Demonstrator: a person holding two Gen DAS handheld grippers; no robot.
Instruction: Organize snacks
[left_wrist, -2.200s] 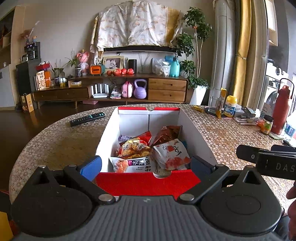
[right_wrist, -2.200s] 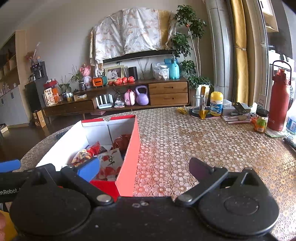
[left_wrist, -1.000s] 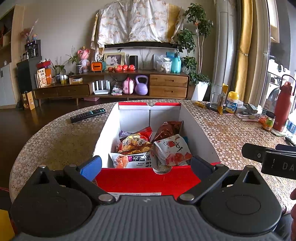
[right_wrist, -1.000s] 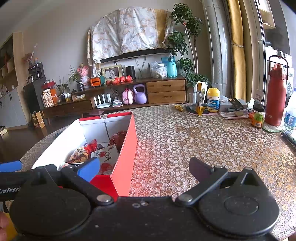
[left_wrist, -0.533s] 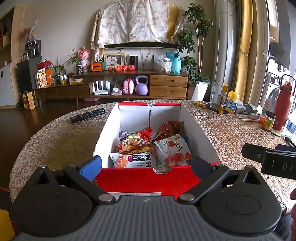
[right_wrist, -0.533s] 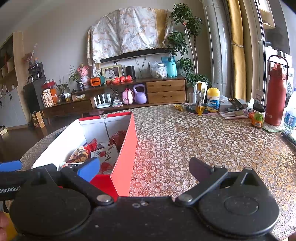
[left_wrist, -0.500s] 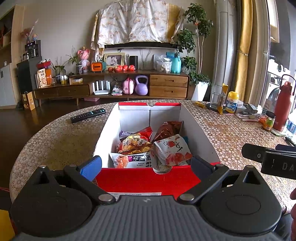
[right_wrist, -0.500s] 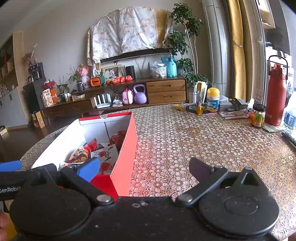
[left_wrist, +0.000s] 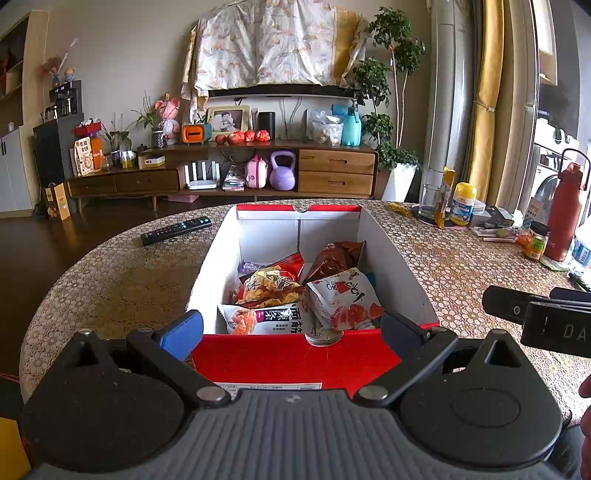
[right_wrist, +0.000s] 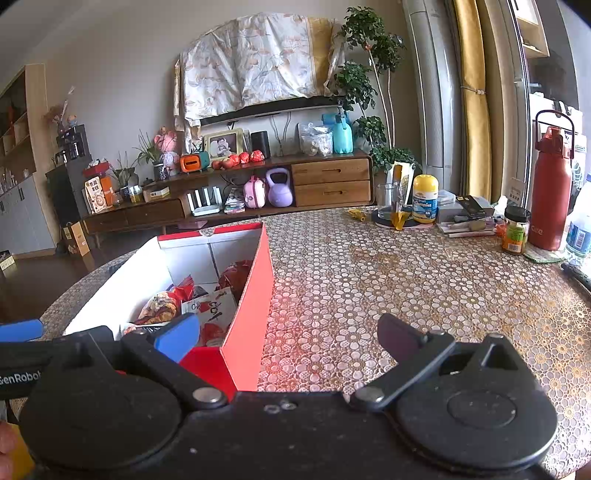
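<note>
Soft daylight enters from the window (left_wrist: 546, 122) on the right. Both views are sharp in the middle, with strong fisheye bending at the edges.

One box (left_wrist: 399, 258), about five snack bags (left_wrist: 271, 284), one remote (left_wrist: 176, 230).

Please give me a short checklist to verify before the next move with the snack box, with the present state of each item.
1. Left tongs open and holding nothing: ok.
2. Right tongs open and holding nothing: ok.
3. Box open on top, snack bags inside it: ok.
4. No snack bag lying loose on the table near the box: ok in these views; the table behind the tongs is hidden.
5. Bags arranged neatly: not ok, they overlap in a pile.
6. Room left in the box: ok, the far end is bare.
</note>
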